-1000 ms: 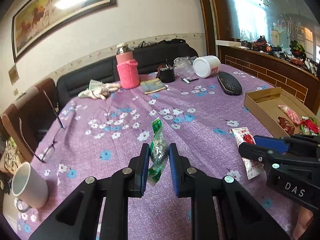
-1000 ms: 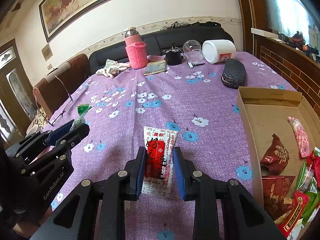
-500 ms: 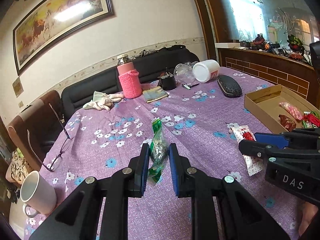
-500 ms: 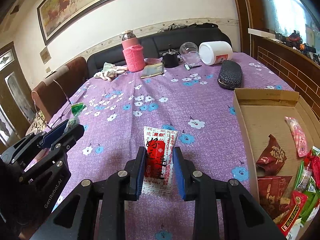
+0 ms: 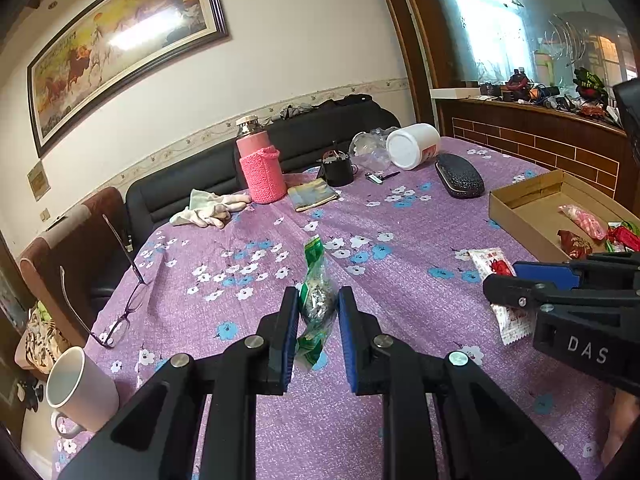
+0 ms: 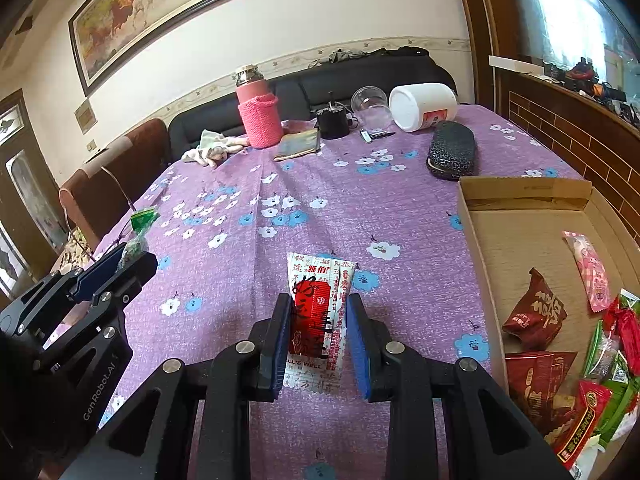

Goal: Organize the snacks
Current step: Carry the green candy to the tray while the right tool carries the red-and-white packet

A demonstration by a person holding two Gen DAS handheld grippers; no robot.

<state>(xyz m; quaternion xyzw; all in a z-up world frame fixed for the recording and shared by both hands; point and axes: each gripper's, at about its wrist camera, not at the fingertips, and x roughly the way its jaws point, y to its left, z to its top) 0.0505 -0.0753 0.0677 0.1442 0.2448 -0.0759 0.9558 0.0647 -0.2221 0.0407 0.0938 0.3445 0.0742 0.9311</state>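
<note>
Both grippers pinching light, crinkly snack packets above the table, cardboard box (image 6: 476, 236) to the right.
Left gripper (image 5: 318, 312) clamps green packet (image 5: 316, 300) mid-body; right gripper (image 6: 318, 332) squeezes red-white sachet (image 6: 320, 312) at sides; both prob. soft, slippery film w/ crushable contents, so grip mid-body, gently.

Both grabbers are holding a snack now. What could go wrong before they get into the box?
The green snack packet is pinched only around its middle by the left gripper, so it might slip out. The red and white packet sits loosely in the right gripper and could twist or drop. The cardboard box has a raised wall that a low packet might catch on.
</note>
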